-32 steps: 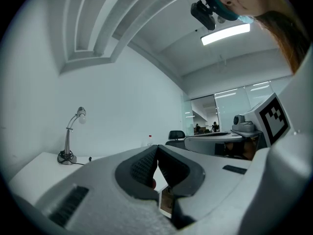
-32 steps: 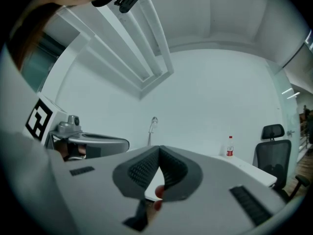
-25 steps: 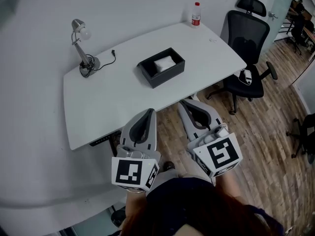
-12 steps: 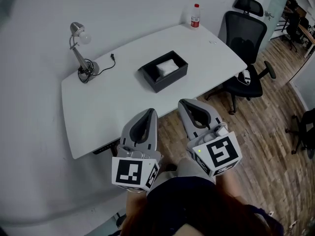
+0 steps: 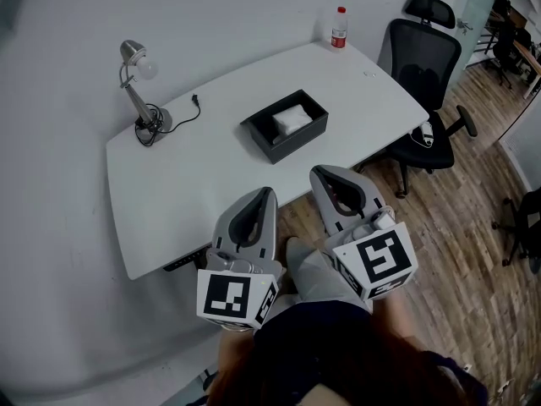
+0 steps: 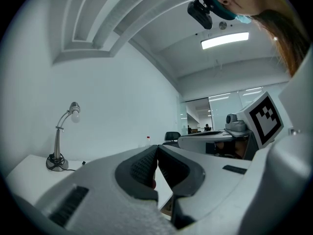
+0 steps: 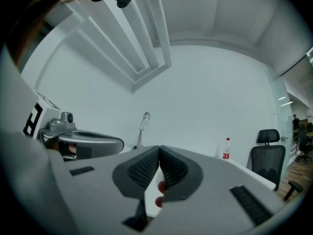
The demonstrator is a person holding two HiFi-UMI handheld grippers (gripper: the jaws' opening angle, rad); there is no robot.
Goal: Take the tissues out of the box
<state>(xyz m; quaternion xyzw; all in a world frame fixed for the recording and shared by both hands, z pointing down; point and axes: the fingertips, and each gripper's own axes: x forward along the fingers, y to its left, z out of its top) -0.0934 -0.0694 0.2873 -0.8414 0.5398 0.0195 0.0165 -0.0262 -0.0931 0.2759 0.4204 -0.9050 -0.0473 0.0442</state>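
Note:
A black open-topped box (image 5: 286, 124) sits on the white table (image 5: 194, 176), with white tissues (image 5: 292, 119) showing inside it. My left gripper (image 5: 269, 192) is held near the table's front edge, short of the box, jaws shut with nothing between them. My right gripper (image 5: 315, 172) hangs beside it over the wooden floor, also shut and empty. Both point level toward the table. In the left gripper view my left gripper (image 6: 157, 147) has its tips together; in the right gripper view my right gripper (image 7: 159, 148) does too. The box is hidden in both gripper views.
A silver desk lamp (image 5: 138, 83) with a black cord stands at the table's far left. A bottle with a red label (image 5: 339, 27) stands at the far right corner. A black office chair (image 5: 427, 83) is at the table's right end, on wooden floor (image 5: 456, 244).
Both grippers have edged forward toward the table's front edge. Their jaws stay shut. Box and tissues have not moved.

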